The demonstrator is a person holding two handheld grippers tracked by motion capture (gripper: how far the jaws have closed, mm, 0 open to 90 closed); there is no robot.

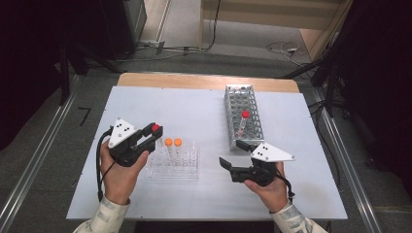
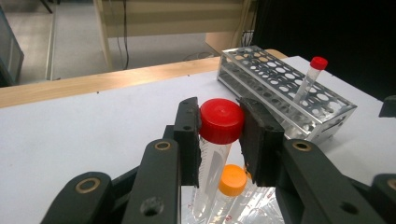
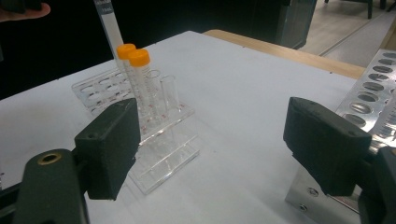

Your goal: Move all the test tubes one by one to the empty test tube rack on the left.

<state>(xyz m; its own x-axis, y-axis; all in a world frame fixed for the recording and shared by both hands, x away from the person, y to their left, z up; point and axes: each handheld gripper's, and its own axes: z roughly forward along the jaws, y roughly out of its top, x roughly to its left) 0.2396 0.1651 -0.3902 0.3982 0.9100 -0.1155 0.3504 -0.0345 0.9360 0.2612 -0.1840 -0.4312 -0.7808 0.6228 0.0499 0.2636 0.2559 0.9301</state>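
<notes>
Red-capped tube (image 1: 155, 128) sits pinched by its cap in the left gripper (image 1: 154, 132), just above the near-left corner of the clear rack (image 1: 174, 167) on the white counter (image 1: 194, 111) in the high view. Two orange-capped tubes (image 1: 173, 142) stand in that rack beside it. Across the counter, a second red-capped tube (image 1: 242, 121) leans in the metal rack (image 1: 243, 114), and the right gripper (image 1: 233, 154) rests near that rack's front end, its fingers spread with nothing between them.

Left gripper view: the fingers (image 2: 188, 135) press both sides of the red cap (image 2: 221, 120), the tube body hanging down beside an orange cap (image 2: 232, 179).

Right gripper view: the fingers (image 3: 109, 144) stand wide apart over bare counter, the clear rack (image 3: 140, 121) ahead on the left and the metal rack (image 3: 373, 98) at the right edge.
</notes>
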